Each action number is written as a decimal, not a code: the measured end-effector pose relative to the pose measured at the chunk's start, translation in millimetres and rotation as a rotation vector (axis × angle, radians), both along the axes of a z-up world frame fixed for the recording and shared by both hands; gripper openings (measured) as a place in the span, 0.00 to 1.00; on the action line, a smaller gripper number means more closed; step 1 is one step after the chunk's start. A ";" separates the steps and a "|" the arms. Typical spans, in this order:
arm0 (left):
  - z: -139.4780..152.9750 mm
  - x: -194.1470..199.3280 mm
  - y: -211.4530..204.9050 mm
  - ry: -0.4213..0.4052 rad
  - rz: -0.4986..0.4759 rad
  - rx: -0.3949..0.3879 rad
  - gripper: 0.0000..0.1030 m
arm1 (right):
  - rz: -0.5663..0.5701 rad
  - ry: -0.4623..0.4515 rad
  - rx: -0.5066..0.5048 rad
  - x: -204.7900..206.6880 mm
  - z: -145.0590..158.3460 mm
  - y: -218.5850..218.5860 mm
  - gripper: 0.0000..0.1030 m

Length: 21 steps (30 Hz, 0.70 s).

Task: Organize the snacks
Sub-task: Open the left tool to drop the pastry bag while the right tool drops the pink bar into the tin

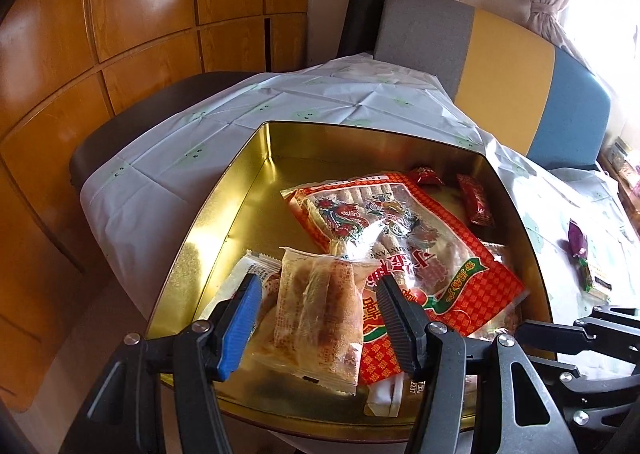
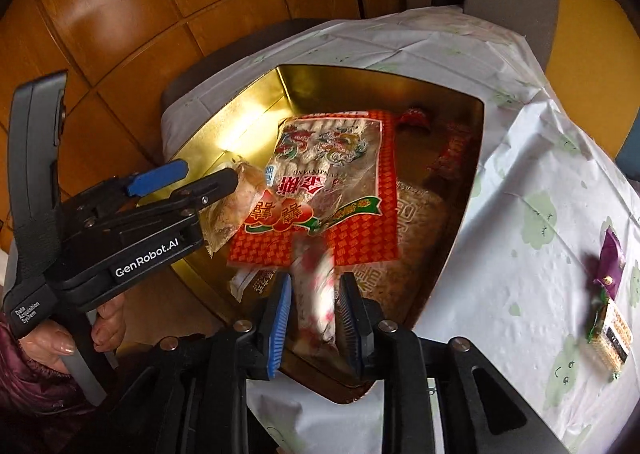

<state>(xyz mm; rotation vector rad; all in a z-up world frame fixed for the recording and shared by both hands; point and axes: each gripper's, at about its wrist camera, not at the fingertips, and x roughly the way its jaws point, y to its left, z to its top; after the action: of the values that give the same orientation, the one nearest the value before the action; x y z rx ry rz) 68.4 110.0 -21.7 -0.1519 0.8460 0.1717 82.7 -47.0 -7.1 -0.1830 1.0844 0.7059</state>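
An open gold tin (image 1: 256, 174) (image 2: 256, 122) on the table holds a large red packet (image 1: 404, 246) (image 2: 332, 182) and small red candies (image 1: 474, 200). My left gripper (image 1: 318, 280) (image 2: 210, 171) stands open over the tin's near left corner. A clear packet of brown pastry (image 1: 320, 318) (image 2: 230, 214) lies under it, and the pads do not press it. My right gripper (image 2: 316, 278) hovers over the tin's near edge. A blurred white-and-red packet (image 2: 314, 294) hangs between its fingers, with a thin gap at each pad.
A purple-wrapped sweet (image 2: 610, 258) (image 1: 578, 240) and a green-and-yellow packet (image 2: 612, 330) lie on the white patterned tablecloth (image 2: 520, 182) right of the tin. Chairs (image 1: 500, 66) stand behind the table, with wooden panelling (image 1: 120, 34) to the left. A person's hand (image 2: 104, 318) holds the left gripper's handle.
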 end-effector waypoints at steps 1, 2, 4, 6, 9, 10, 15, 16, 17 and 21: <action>-0.4 0.0 -1.1 0.001 -0.003 0.003 0.59 | -0.003 0.007 0.001 0.5 -2.0 -0.8 0.30; -0.8 0.1 -2.8 0.002 -0.007 0.003 0.59 | -0.009 0.013 0.005 0.7 -2.5 -3.8 0.30; -1.6 -0.2 -5.6 0.004 -0.016 0.003 0.59 | -0.030 0.007 0.004 -0.5 -1.0 -10.1 0.30; -1.6 -0.8 -9.1 0.003 -0.025 0.009 0.59 | -0.046 -0.004 0.015 -2.1 4.3 -19.8 0.30; -1.0 -2.1 -13.7 0.002 -0.037 0.012 0.59 | -0.073 -0.030 0.026 -5.1 11.6 -35.1 0.30; -0.5 -2.7 -15.4 0.001 -0.042 0.014 0.59 | -0.086 -0.037 0.027 -6.1 13.2 -41.1 0.30; 1.7 -5.2 -24.7 -0.003 -0.069 0.026 0.59 | -0.171 -0.061 0.026 -4.4 18.2 -73.1 0.30; 2.3 -5.6 -26.8 -0.004 -0.075 0.029 0.59 | -0.189 -0.065 0.022 -4.7 19.3 -81.3 0.30; 3.1 -6.2 -29.1 -0.005 -0.080 0.032 0.59 | -0.205 -0.068 0.018 -5.5 20.6 -89.8 0.30; 5.0 -7.2 -36.8 -0.007 -0.098 0.039 0.59 | -0.272 -0.071 -0.014 -5.3 21.2 -123.3 0.30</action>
<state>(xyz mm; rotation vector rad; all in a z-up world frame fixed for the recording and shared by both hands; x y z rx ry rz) 61.2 73.3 -16.6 -0.0743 0.8409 0.0960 77.4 -170.4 14.1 -0.0699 1.0229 0.4445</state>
